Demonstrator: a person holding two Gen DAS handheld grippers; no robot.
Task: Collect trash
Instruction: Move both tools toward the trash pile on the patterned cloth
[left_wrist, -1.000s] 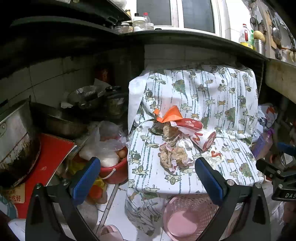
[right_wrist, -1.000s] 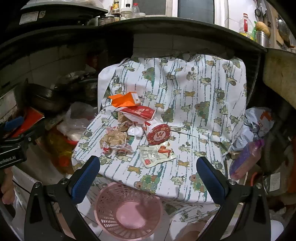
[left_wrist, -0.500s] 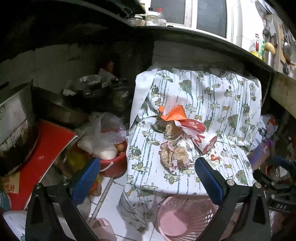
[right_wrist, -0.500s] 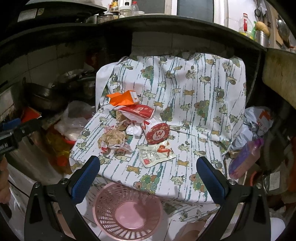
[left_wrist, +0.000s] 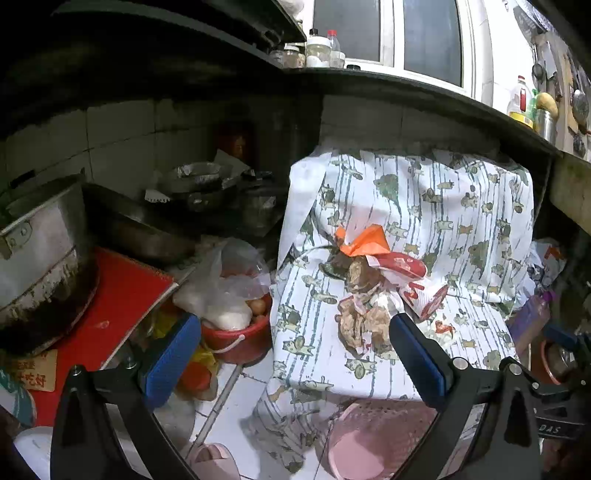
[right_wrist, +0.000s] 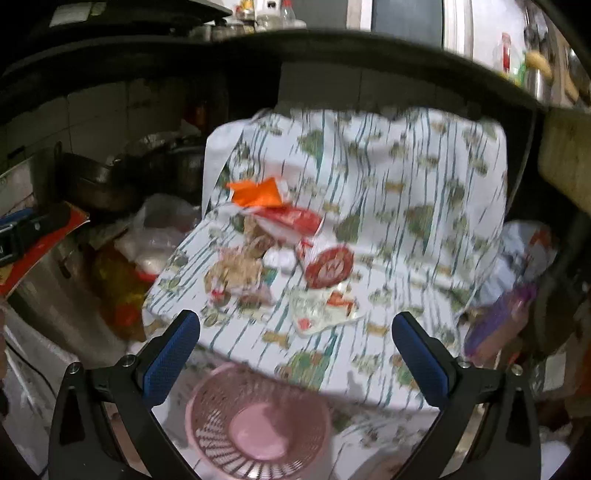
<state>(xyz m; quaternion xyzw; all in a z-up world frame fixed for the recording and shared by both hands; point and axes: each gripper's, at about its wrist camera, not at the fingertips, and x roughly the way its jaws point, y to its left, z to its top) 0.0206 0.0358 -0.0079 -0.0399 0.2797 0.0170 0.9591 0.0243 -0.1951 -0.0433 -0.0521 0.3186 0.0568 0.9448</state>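
On cloth (left_wrist: 461, 206), red "W" cup (left_wrist: 424, 299)

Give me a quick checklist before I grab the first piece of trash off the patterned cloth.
1. Left tongs open and empty: ok.
2. Right tongs open and empty: ok.
3. Pink basket in front of the cloth, below its edge, mouth up: ok.
4. Basket empty: ok.
5. Trash pile reachable, crumpled brown paper nearest the left tongs: ok.
6. Right view sharp enough to aim at the flat wrapper: not ok, blurred.
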